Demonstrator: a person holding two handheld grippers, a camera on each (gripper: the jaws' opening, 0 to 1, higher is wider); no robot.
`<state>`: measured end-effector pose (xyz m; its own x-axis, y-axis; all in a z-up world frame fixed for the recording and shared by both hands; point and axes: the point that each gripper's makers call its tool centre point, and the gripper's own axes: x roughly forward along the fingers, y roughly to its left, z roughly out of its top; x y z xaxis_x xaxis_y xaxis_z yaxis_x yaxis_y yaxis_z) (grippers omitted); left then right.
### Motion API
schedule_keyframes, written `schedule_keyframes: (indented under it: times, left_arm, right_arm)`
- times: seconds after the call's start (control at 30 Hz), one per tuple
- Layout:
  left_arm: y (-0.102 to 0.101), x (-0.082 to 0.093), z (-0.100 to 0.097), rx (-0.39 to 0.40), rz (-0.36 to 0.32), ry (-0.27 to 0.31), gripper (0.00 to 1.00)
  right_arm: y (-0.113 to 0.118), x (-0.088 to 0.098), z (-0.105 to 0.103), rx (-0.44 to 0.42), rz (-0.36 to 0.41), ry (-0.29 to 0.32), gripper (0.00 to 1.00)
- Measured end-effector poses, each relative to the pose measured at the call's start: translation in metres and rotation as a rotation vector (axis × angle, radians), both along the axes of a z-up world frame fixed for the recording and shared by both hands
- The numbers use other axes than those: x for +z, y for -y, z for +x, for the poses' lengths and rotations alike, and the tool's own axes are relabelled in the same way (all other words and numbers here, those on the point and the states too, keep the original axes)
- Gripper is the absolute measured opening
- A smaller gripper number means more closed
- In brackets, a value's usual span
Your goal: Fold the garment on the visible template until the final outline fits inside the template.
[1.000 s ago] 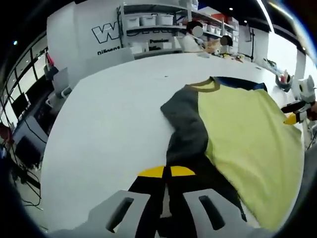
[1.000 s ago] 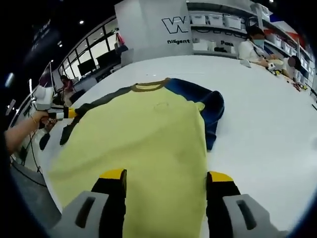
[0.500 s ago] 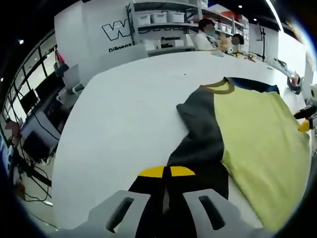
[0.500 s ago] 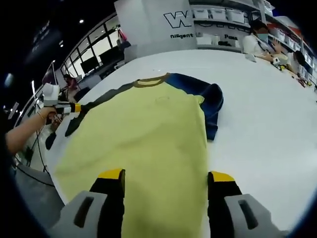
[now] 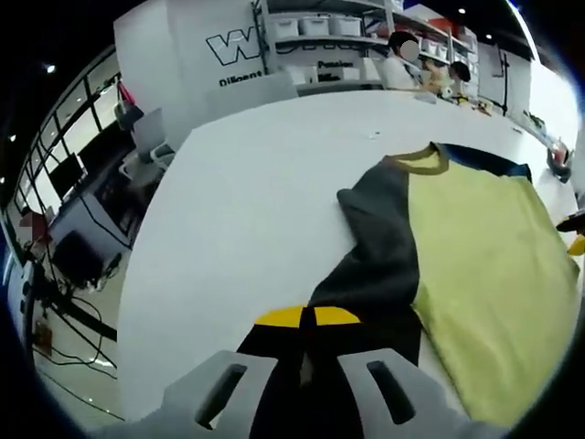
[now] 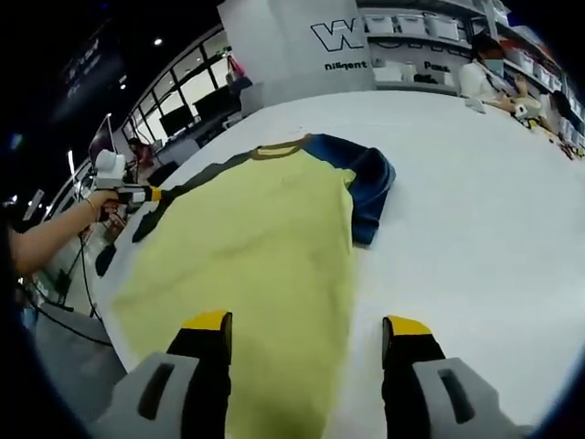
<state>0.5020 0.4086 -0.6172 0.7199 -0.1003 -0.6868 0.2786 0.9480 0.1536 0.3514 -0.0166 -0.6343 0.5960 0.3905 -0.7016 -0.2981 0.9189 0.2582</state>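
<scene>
A long-sleeved shirt lies flat on the white table point(image 5: 256, 201). Its body point(image 5: 484, 265) is yellow-green, with an olive collar point(image 5: 420, 163), a dark grey sleeve point(image 5: 375, 247) and a blue sleeve point(image 5: 484, 157). My left gripper point(image 5: 306, 317) is shut on the end of the grey sleeve, which runs straight out from the shoulder. In the right gripper view the shirt body point(image 6: 265, 229) spreads under my right gripper point(image 6: 308, 325), which is open above the hem with nothing between its jaws. The blue sleeve point(image 6: 364, 187) lies folded beside the body. The left gripper point(image 6: 146, 193) appears at the far left, held by a hand point(image 6: 96, 203).
The table point(image 6: 475, 210) is wide and bare to the right of the shirt. Its edge point(image 5: 137, 302) drops off at the left toward desks and cables on the floor. People point(image 5: 402, 55) sit at the far end, below shelves of boxes point(image 5: 311, 26).
My left gripper has drawn the grey sleeve outward from the shirt body, so it lies longer and straighter. The right gripper stays open over the hem.
</scene>
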Motion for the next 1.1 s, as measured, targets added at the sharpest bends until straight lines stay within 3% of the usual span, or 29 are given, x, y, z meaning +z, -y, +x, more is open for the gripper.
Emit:
schedule_keyframes:
  times: [0.37, 0.43, 0.53, 0.63, 0.8, 0.9, 1.0, 1.1]
  left_arm:
    - [-0.011, -0.003, 0.009, 0.029, 0.019, 0.007, 0.05]
    - [-0.009, 0.003, 0.009, 0.069, -0.032, 0.025, 0.05]
    - [-0.007, 0.008, 0.006, 0.078, -0.006, 0.043, 0.05]
    - [0.002, 0.015, 0.006, 0.098, -0.082, 0.077, 0.15]
    - [0.009, 0.019, -0.004, 0.098, -0.115, 0.082, 0.33]
    - [0.028, 0.023, -0.012, 0.043, -0.212, 0.085, 0.43]
    - [0.038, 0.029, -0.02, 0.016, -0.265, 0.108, 0.53]
    - [0.046, 0.032, -0.029, -0.01, -0.252, 0.105, 0.65]
  right_arm:
    - [0.003, 0.0, 0.0, 0.0, -0.001, -0.007, 0.58]
    - [0.004, 0.004, 0.005, -0.009, 0.004, 0.018, 0.52]
    - [0.006, 0.01, 0.012, -0.016, -0.01, 0.054, 0.41]
    - [0.008, 0.013, 0.02, -0.027, -0.014, 0.07, 0.43]
    - [0.008, 0.023, 0.037, -0.026, 0.014, 0.094, 0.45]
    - [0.015, 0.028, 0.051, -0.048, 0.024, 0.109, 0.42]
    - [0.016, 0.033, 0.061, -0.061, 0.032, 0.124, 0.43]
    - [0.021, 0.032, 0.072, -0.06, -0.006, 0.134, 0.39]
